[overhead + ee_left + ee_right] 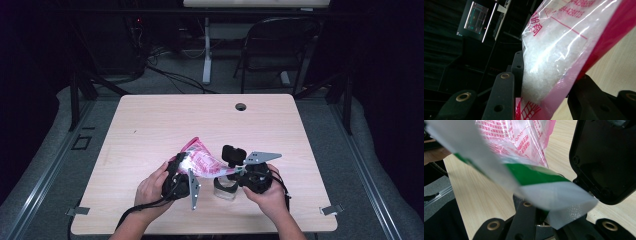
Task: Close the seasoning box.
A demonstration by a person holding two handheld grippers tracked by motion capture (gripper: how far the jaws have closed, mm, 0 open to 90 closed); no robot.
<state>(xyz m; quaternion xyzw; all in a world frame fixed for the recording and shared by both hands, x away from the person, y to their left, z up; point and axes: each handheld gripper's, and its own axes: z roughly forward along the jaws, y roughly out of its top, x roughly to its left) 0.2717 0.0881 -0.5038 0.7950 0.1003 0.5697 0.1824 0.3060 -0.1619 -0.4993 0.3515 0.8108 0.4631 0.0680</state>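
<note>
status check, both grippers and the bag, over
Left gripper shut on bag, white grains inside. Right gripper shut on bag's green-white edge. Clear jar below the bag. Nothing in the way.

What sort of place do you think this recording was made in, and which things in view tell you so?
Probably a lab or recording studio rather than a home. A bare wooden table stands between dark curtained walls, cables trail over the grey floor behind it beside a folding chair, and metal rails run along the table's sides.
</note>
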